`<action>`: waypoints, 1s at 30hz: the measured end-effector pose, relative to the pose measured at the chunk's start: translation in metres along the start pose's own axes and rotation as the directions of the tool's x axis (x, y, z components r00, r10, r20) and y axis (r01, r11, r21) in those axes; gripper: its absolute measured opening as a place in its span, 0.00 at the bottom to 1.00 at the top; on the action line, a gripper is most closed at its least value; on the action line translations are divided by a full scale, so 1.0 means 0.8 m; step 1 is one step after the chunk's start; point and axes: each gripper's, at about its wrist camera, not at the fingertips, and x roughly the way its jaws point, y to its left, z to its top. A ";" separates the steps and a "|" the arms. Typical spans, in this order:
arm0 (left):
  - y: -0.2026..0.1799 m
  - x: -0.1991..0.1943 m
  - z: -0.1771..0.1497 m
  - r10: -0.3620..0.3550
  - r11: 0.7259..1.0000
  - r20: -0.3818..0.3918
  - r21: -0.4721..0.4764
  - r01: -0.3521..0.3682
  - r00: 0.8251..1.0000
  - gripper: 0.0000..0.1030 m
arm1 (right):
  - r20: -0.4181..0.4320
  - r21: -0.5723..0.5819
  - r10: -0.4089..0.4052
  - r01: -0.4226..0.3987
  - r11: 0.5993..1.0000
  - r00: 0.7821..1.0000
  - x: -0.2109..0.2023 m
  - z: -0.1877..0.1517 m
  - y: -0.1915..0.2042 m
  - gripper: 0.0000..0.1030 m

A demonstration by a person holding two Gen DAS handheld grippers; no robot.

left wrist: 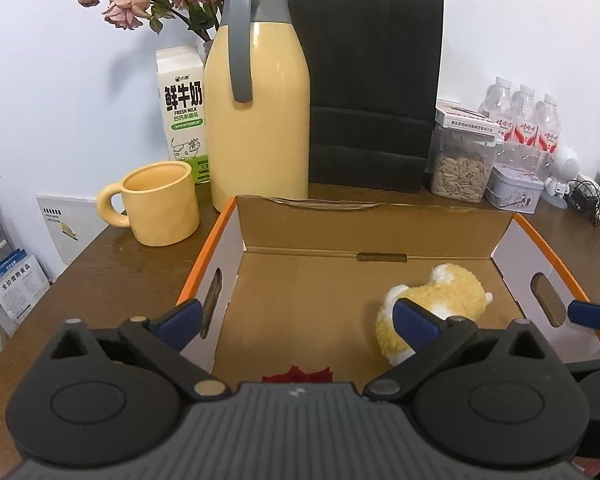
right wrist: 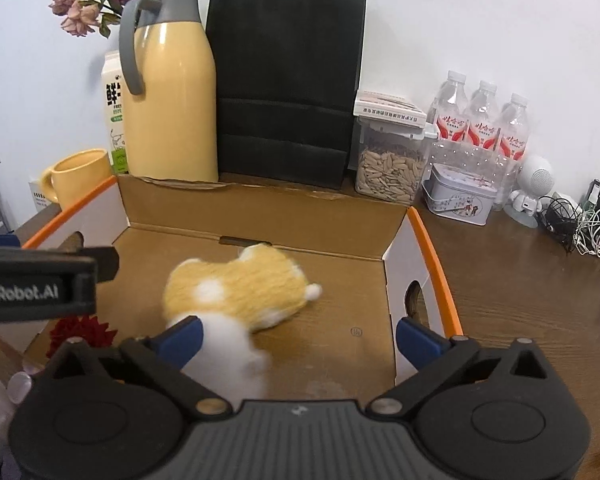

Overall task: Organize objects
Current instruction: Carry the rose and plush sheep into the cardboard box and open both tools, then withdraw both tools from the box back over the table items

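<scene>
Both tools, left tool (left wrist: 296, 316) and right tool (right wrist: 298, 330), spread wide over the cardboard box (right wrist: 260, 208); plush toy (right wrist: 236, 284) lies loose inside; a low fingertip might snag it.

The box (left wrist: 374, 232) stands on the desk (left wrist: 112, 276), and the plush toy (left wrist: 436, 300) lies inside it, toward its right side. Behind the box stand, from left to right, the mug (left wrist: 160, 204), the jug (left wrist: 256, 112), the bag (left wrist: 368, 92) and the jar (left wrist: 460, 168). The carton (left wrist: 182, 108) stands behind the mug, and the bottles (left wrist: 524, 120) stand right of the jar, behind the tin (left wrist: 514, 190).
</scene>
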 end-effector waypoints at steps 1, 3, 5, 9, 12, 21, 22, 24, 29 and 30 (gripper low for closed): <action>0.001 -0.003 -0.001 -0.002 1.000 0.001 -0.001 0.002 1.000 1.00 | 0.004 0.001 -0.002 0.002 1.000 1.000 -0.003 0.000 0.000 1.00; 0.002 -0.008 -0.001 -0.004 1.000 0.008 -0.003 0.004 1.000 1.00 | 0.015 0.005 -0.006 0.006 1.000 1.000 -0.010 0.000 -0.002 1.00; 0.005 -0.018 -0.002 -0.009 1.000 0.024 -0.003 0.009 1.000 1.00 | 0.028 0.012 -0.006 0.005 1.000 1.000 -0.018 0.000 -0.005 1.00; 0.015 -0.041 -0.005 -0.027 1.000 0.064 -0.001 0.027 0.998 1.00 | 0.071 0.031 0.004 -0.007 1.000 0.997 -0.045 -0.001 -0.016 1.00; 0.026 -0.061 -0.010 -0.034 0.999 0.096 0.002 0.034 0.995 1.00 | 0.102 0.032 0.004 -0.007 0.999 0.995 -0.068 -0.005 -0.023 1.00; 0.068 -0.114 -0.042 -0.039 0.999 0.144 0.030 0.035 0.989 1.00 | 0.157 0.005 0.015 -0.016 1.000 0.988 -0.136 -0.045 -0.048 1.00; 0.075 -0.119 -0.047 -0.037 0.999 0.141 0.031 0.033 0.989 1.00 | 0.159 -0.001 0.016 -0.016 1.000 0.987 -0.142 -0.050 -0.051 1.00; 0.085 -0.128 -0.057 -0.032 0.999 0.142 0.035 0.027 0.989 1.00 | 0.162 -0.010 0.017 -0.016 1.000 0.987 -0.157 -0.063 -0.056 1.00; 0.113 -0.153 -0.089 -0.029 0.998 0.128 0.061 0.021 0.991 1.00 | 0.156 -0.025 0.032 -0.029 0.999 0.987 -0.189 -0.101 -0.067 1.00; 0.119 -0.157 -0.096 -0.037 0.998 0.118 0.058 0.030 0.992 1.00 | 0.152 -0.028 0.035 -0.031 0.999 0.988 -0.195 -0.109 -0.069 1.00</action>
